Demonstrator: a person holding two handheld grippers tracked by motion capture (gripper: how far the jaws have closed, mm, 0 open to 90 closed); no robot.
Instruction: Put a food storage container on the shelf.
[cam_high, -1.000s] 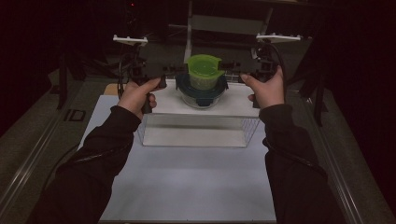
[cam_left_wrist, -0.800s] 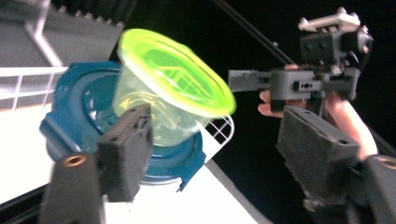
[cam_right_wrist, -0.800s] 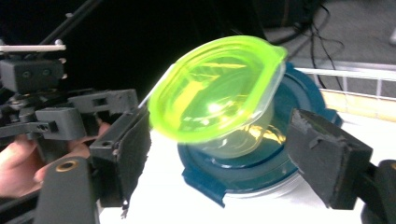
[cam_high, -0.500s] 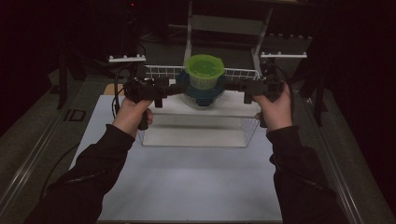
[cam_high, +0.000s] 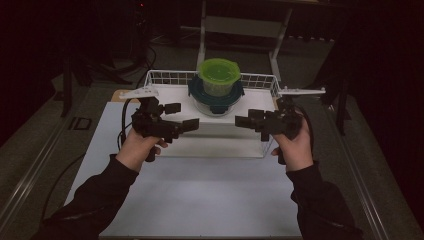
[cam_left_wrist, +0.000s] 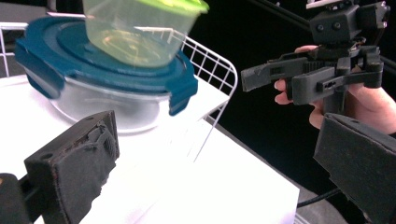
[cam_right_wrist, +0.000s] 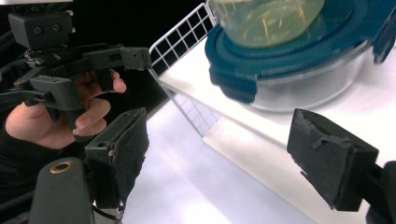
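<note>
— Both grippers, left gripper (cam_high: 186, 116) and right gripper (cam_high: 243, 120)?
— Wide open, jaws just opened, nothing held; green-lidded tub (cam_high: 216, 76) atops blue-lidded glass bowl (cam_high: 215, 100), just beyond, between them

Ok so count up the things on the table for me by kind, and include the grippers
Food containers with lids: 2, the green-lidded tub stacked on the blue-lidded glass bowl
Wire baskets: 1
Clear boxes: 1
Grippers: 2, left gripper, right gripper, both open
Total: 6
</note>
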